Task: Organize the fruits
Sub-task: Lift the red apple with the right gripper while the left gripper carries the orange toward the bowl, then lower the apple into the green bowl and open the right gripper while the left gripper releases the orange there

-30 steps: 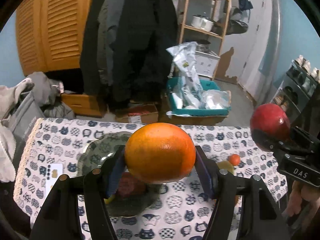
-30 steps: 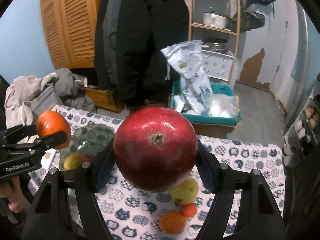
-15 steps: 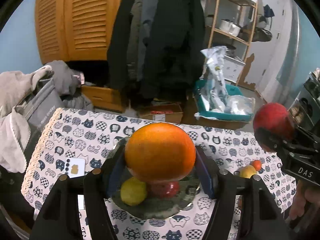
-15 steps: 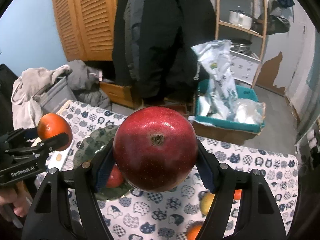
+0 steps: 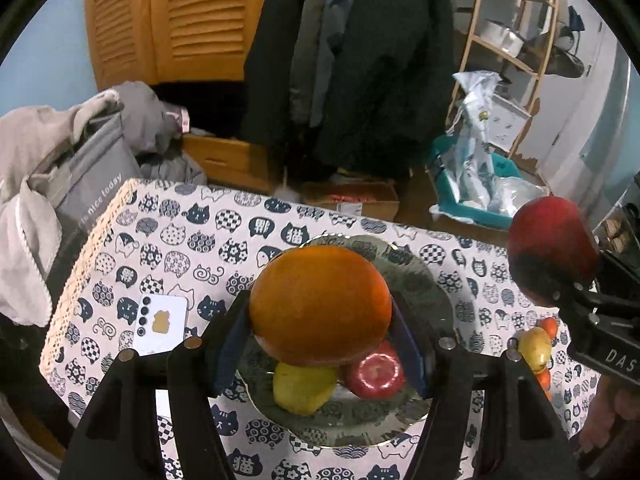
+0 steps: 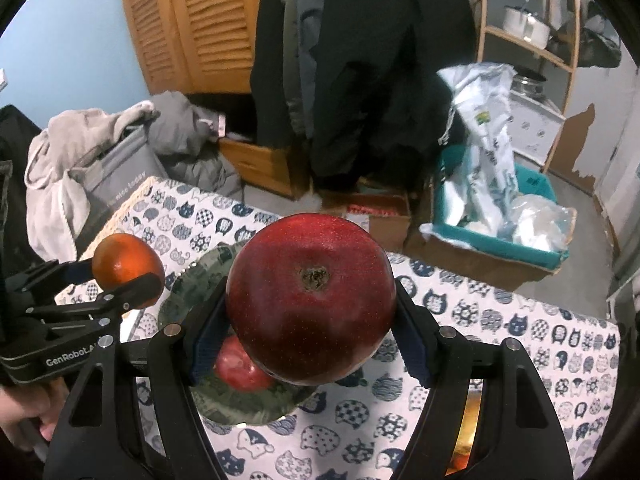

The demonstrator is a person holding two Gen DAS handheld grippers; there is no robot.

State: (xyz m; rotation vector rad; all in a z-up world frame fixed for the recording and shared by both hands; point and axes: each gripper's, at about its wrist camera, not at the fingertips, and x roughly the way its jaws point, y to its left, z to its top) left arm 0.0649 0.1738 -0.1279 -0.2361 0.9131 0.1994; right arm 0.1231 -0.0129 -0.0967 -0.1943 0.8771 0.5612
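My left gripper is shut on an orange and holds it above a dark glass plate. A yellow pear and a small red apple lie on the plate. My right gripper is shut on a big dark-red apple, also above the plate. The right gripper shows at the right of the left wrist view; the left gripper with the orange shows at the left of the right wrist view.
The table has a cat-print cloth. A white phone lies left of the plate. A yellow fruit and small orange fruits lie right of the plate. Beyond the table are a grey bag, coats and a teal bin.
Both grippers have tilted down and come in over the plate with their fruits. The pear and small apple on the plate have come into view.
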